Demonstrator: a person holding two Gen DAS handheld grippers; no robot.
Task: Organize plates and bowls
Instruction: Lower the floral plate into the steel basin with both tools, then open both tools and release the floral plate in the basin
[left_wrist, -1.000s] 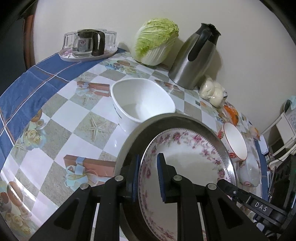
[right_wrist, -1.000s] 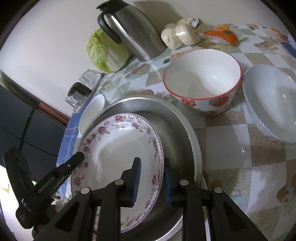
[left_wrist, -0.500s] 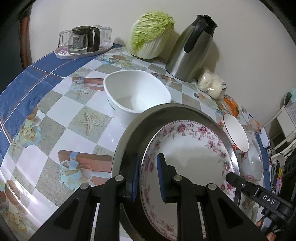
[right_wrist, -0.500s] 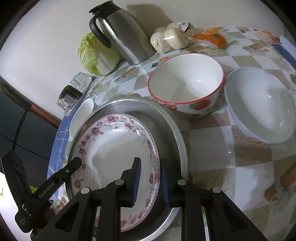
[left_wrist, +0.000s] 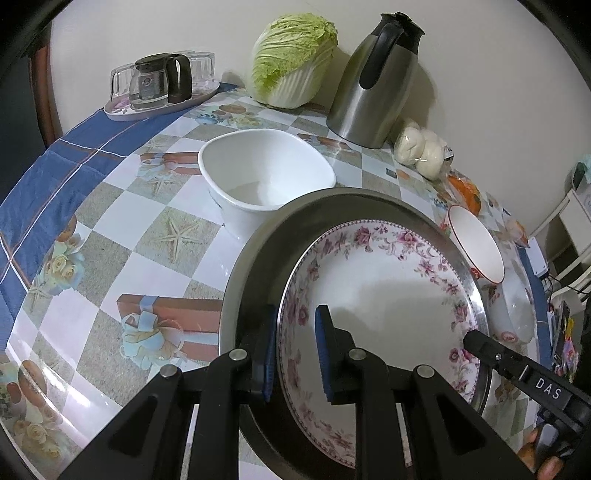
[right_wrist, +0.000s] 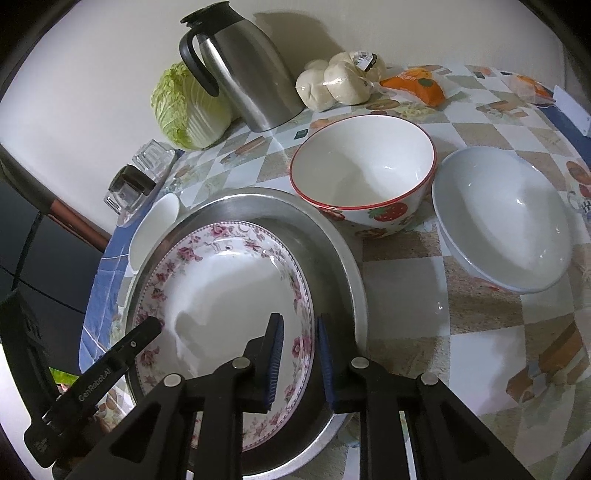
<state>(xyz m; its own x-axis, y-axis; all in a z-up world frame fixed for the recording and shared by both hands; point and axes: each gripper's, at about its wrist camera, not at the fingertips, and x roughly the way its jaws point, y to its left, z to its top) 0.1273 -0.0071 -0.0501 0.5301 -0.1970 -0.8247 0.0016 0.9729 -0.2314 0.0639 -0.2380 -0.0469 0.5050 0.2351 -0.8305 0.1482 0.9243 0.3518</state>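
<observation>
From the left wrist view, the round white plate with a pink floral rim (left_wrist: 388, 291) sits inside the wide, shallow stainless-steel pan (left_wrist: 255, 266) on the checkered, picture-printed tablecloth (left_wrist: 110, 229). Compared with a second ago the pan and plate appear nearer and fuller in this view, though the hand has hardly shifted. The left gripper (left_wrist: 295, 354) straddles the plate's near-left rim, one blue pad outside and one inside, and its jaws remain narrowly set with both pads against the rim, clamped on the plate. Past the pan stands a plain white squarish bowl (left_wrist: 266, 177), and farther back a pale green cabbage (left_wrist: 291, 59) and a steel thermos jug with a black handle (left_wrist: 373, 81).

From the right wrist view, the same plate (right_wrist: 221, 288) lies in the pan (right_wrist: 332, 266). The right gripper (right_wrist: 299, 358) spans the plate's right rim, and over the last second its jaws have drawn in from a slightly wider gap; the rim now sits pinched between the blue pads. With both sides gripped, the plate looks ready to be lifted out, judging by the hold. To the right rest a white bowl with a red rim and strawberry print (right_wrist: 365, 177) and a plain pale bowl (right_wrist: 502, 221), apparently still to be sorted.
</observation>
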